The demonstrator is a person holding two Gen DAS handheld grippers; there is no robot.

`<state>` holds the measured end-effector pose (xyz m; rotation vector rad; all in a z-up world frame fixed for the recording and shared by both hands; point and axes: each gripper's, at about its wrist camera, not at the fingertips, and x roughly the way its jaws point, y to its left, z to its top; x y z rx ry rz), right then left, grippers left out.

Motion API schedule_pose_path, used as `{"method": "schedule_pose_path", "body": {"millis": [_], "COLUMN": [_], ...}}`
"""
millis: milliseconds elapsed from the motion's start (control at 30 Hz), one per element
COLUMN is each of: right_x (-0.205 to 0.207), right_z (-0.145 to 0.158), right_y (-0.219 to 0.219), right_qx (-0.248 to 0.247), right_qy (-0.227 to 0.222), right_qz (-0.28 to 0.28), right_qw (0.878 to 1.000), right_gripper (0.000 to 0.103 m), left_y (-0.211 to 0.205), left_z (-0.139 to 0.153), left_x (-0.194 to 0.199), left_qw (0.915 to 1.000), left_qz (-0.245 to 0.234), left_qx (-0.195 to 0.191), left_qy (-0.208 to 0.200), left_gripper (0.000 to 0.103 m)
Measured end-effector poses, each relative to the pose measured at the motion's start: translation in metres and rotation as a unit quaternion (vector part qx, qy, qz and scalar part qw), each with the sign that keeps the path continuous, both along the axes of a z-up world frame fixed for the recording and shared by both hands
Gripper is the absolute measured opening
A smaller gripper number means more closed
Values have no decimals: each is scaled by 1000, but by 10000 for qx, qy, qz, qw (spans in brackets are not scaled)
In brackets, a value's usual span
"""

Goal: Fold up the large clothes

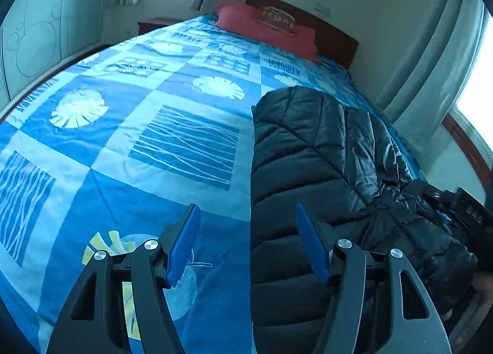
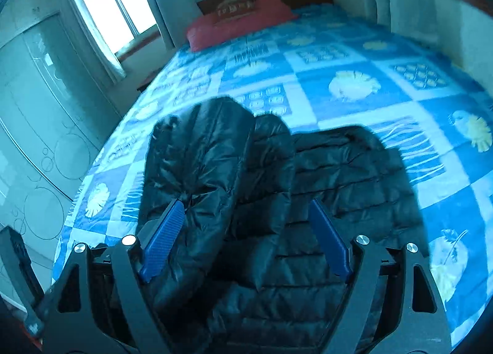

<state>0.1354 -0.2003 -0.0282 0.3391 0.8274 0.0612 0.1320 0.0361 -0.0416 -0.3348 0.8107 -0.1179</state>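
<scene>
A black quilted puffer jacket [image 1: 311,162] lies on the blue patterned bedspread [image 1: 154,138], near the bed's front edge. My left gripper [image 1: 248,209] is open and empty, hovering over the jacket's left straight edge. In the right wrist view the jacket [image 2: 339,187] lies flat with a sleeve or side panel [image 2: 209,162] bunched and folded over on its left part. My right gripper [image 2: 246,206] is open, its blue pads [image 2: 161,243] straddling the folded part just above it; it holds nothing. The other gripper's black body shows at the right edge of the left wrist view [image 1: 468,215].
A red pillow [image 1: 265,27] lies at the dark wooden headboard [image 1: 326,30]. Curtains and windows stand on both sides of the bed. A pale wardrobe [image 2: 37,125] stands to the left. The bedspread [image 2: 369,82] stretches beyond the jacket.
</scene>
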Motion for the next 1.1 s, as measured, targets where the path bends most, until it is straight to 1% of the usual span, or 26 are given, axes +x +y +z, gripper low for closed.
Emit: {"method": "schedule_pose_path", "body": {"millis": [33,67,100,133,167,267,333,400,467,500,533,633,733,800,900,967,1033,1100], "right_x": [2,2,4,3,2,-6,-14,-24,-30,-36,-38,-46,-51,-51,-48,-49,-49,-51], "right_z": [-4,-7,-12,-14,-15,-9,0,9,13,13,12,-1,-24,-44,-71,-83,-84,-77], "right_y": [1,1,1,2,1,-6,-17,-33,-47,-62,-72,-107,-137,-149,-165,-170,-173,-177], "right_qx": [78,176,339,351,262,97,3,-279,-483,-596,-617,-510,-370,-344,-193,-114,-29,69], "right_qy": [70,142,237,280,306,169,15,-135,-196,-204,-186,-25,192,332,505,515,505,478], "right_qz": [53,127,279,321,342,346,262,103,-49,-190,-288,-561,-772,-885,-912,-898,-878,-901], "right_qw": [9999,9997,9988,9985,9986,9992,9997,9995,9986,9978,9975,9971,9961,9949,9944,9946,9948,9948], "right_gripper": [82,75,65,37,27,16,14,12,11,11,11,11,10,10,10,11,12,16], "left_y": [-1,-3,-3,-4,-4,-8,-11,-17,-27,-32,-37,-56,-77,-88,-103,-107,-108,-106], "left_z": [-2,-4,-6,-7,-8,-5,-1,4,9,11,12,13,9,4,-10,-18,-25,-26], "left_x": [0,0,0,0,0,-1,-3,-4,-7,-8,-8,-10,-10,-9,-5,-3,-2,-5], "left_qw": [10000,10000,9999,9999,9999,9997,9996,9994,9989,9985,9982,9968,9958,9956,9953,9952,9952,9956], "left_qz": [-33,-66,-82,-107,-116,-185,-234,-305,-434,-511,-566,-767,-896,-925,-919,-892,-839,-774], "left_qx": [-27,-34,-40,-61,-75,-116,-124,-126,-137,-134,-136,-173,-167,-155,-159,-180,-235,-295], "left_qy": [21,46,57,72,80,69,23,-27,-103,-126,-133,-123,-45,44,240,362,447,436], "left_gripper": [63,63,63,63,63,63,63,63,63,63,63,63,63,63,63,63,63,63]}}
